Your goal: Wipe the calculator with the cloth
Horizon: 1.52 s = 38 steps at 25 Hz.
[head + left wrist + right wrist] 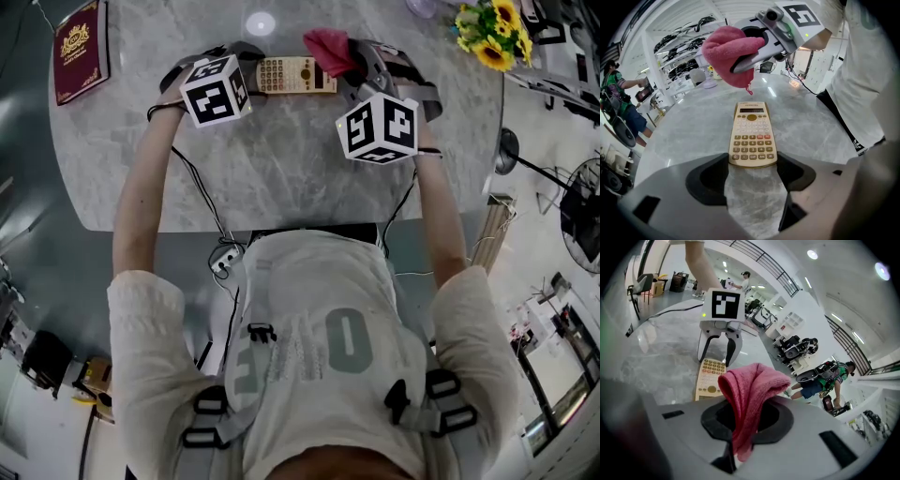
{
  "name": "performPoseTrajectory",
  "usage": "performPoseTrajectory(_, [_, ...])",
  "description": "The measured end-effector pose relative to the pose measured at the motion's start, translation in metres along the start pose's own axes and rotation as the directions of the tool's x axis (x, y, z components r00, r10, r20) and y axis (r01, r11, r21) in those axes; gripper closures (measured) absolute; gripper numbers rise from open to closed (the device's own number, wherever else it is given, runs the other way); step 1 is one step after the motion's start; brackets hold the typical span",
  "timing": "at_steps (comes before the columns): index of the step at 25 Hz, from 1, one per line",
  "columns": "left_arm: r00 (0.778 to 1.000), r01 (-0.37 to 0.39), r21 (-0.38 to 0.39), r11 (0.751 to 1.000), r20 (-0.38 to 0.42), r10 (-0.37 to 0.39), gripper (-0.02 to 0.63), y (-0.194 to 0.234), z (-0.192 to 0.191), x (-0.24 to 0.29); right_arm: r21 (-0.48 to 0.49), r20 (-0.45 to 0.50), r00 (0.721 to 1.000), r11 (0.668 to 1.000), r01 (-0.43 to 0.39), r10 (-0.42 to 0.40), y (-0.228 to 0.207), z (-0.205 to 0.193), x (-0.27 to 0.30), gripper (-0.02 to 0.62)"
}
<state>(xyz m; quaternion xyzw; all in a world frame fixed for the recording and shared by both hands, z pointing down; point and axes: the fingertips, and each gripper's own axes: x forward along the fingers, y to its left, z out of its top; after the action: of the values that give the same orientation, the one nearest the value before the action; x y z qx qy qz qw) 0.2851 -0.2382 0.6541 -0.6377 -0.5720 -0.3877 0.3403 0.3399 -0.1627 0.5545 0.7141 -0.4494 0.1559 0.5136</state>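
Step in hand: first pass of the cloth over the calculator, not yet begun

- Calculator (pixel 752 136) lies flat on the desk (pixel 281 169), keys up, at the far side between the two grippers
- Left gripper (pixel 753 165): fingers (pixel 705 180) stand wide, one at each side of the calculator's key end, and appear to press its edges. Judged a bracing hold
- Right gripper (pixel 749 420): fingers (pixel 780 420) pinch the red cloth (pixel 752 390), which bunches out past the tips. It hangs above the display end and appears clear of it

Recommendations:
- Lower the cloth until its loose fold, not the fingers, meets the face
- Draw it from the display toward the keys, with light pressure
- Stop short of the left gripper
- Keep the brace firm, or the calculator may skid on the smooth desk
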Motion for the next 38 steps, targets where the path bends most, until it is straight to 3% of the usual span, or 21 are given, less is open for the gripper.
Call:
performPoseTrajectory(6, [1.0,-0.002,-0.004,1.0,-0.002,0.002,0.273,0.0,-0.002,0.001,-0.167,-0.134,0.989,0.983,-0.077,0.055,0.021,-0.018,0.024,0.54])
performPoseTrajectory(16, [1.0,-0.007,-0.007,1.0,-0.02,0.007,0.273,0.0,-0.002,0.002,-0.29,-0.339,0.925,0.916,-0.277,0.173,0.05,-0.046,0.05,0.54])
performPoseTrajectory(27, [0.999,-0.009,-0.008,1.0,-0.031,0.008,0.273,0.0,-0.004,0.002,-0.355,-0.371,0.91,0.878,-0.321,0.183,0.064,-0.043,0.052,0.54])
performPoseTrajectory(38, [0.999,-0.012,-0.009,1.0,-0.036,0.011,0.273,-0.001,-0.004,0.003,-0.373,-0.366,0.898,0.846,-0.382,0.243,0.109,-0.034,0.02,0.54])
